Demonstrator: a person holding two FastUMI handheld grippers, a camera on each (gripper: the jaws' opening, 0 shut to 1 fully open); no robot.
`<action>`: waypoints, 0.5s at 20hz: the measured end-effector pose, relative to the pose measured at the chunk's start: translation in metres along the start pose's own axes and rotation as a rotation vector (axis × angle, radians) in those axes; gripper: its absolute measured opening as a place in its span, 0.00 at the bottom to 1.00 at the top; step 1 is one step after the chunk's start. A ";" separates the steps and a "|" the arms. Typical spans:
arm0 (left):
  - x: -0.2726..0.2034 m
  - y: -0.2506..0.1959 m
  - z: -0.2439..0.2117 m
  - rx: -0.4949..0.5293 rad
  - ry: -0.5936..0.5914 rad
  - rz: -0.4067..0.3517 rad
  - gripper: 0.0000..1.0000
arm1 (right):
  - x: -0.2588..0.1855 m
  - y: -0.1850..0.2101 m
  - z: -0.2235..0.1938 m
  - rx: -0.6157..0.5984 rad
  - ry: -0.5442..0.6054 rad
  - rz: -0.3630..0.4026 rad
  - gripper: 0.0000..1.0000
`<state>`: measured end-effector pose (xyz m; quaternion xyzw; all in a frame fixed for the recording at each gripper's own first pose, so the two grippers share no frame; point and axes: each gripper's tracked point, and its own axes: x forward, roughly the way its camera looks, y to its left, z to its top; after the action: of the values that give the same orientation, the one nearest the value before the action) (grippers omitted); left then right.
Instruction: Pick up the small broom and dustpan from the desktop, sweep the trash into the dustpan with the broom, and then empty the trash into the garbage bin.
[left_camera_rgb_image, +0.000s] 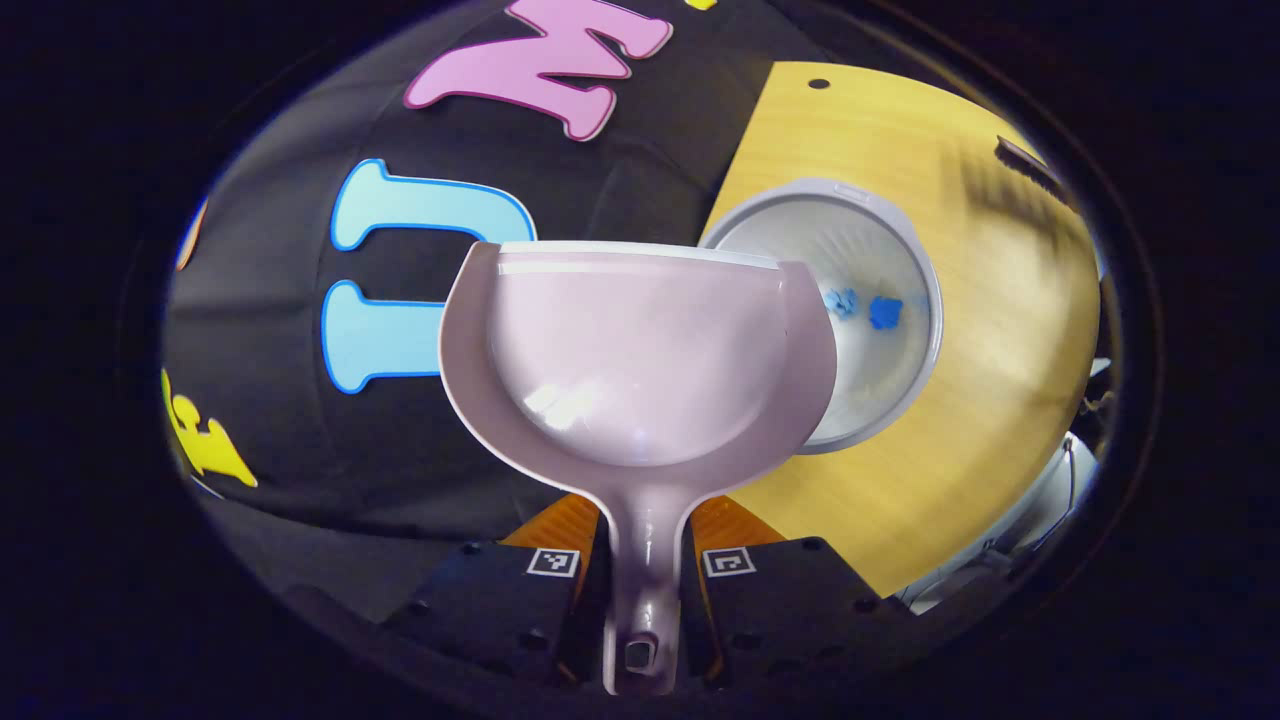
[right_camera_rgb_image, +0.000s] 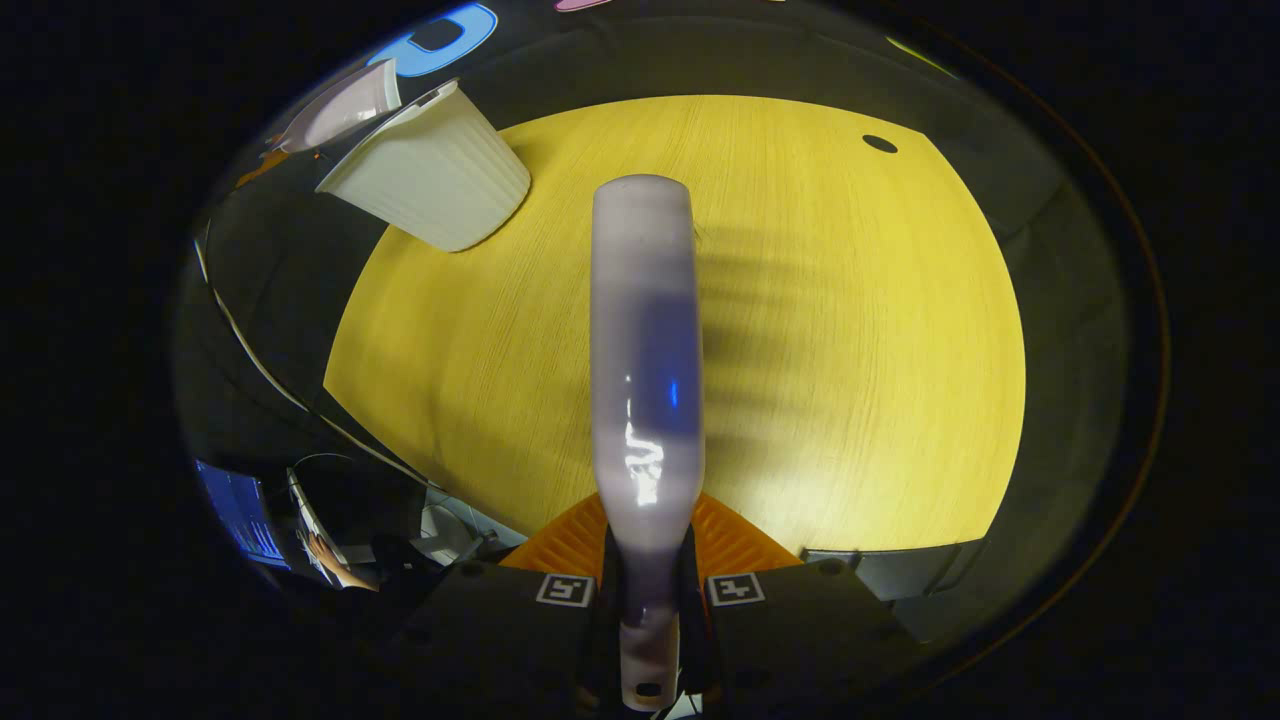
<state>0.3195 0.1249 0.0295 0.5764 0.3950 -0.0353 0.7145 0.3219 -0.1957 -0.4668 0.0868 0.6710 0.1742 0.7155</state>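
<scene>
In the left gripper view my left gripper (left_camera_rgb_image: 640, 560) is shut on the handle of a pale lilac dustpan (left_camera_rgb_image: 640, 350), held up with its hollow facing the camera. Beside it on the right, the round white garbage bin (left_camera_rgb_image: 925, 290) opens toward me, with blue scraps of trash (left_camera_rgb_image: 885, 312) lying inside. In the right gripper view my right gripper (right_camera_rgb_image: 645, 585) is shut on the handle of the small lilac broom (right_camera_rgb_image: 645, 350), which points out over the wooden desktop (right_camera_rgb_image: 850, 400). Far at the upper left stand the ribbed bin (right_camera_rgb_image: 440, 170) and the dustpan (right_camera_rgb_image: 345, 105) tipped at its rim.
The wooden desktop (left_camera_rgb_image: 990, 330) has a small round cable hole (left_camera_rgb_image: 818, 83) near its far edge, seen as the cable hole (right_camera_rgb_image: 880, 144) in the right gripper view. A dark object (left_camera_rgb_image: 1025, 160) lies at the desk's far right edge. Cables and a screen (right_camera_rgb_image: 240, 520) sit below the desk.
</scene>
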 end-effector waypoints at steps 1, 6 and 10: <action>-0.004 -0.004 0.003 -0.084 -0.042 0.012 0.28 | 0.000 -0.001 0.005 0.004 -0.021 -0.008 0.27; -0.048 -0.040 0.072 -0.509 -0.348 -0.055 0.28 | -0.022 -0.011 0.033 0.079 -0.107 -0.023 0.27; -0.083 -0.144 0.147 -0.760 -0.498 -0.304 0.28 | -0.029 -0.016 0.043 0.046 -0.142 -0.061 0.27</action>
<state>0.2663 -0.0820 -0.0312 0.1842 0.2766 -0.1293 0.9342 0.3654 -0.2166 -0.4423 0.0950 0.6246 0.1301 0.7641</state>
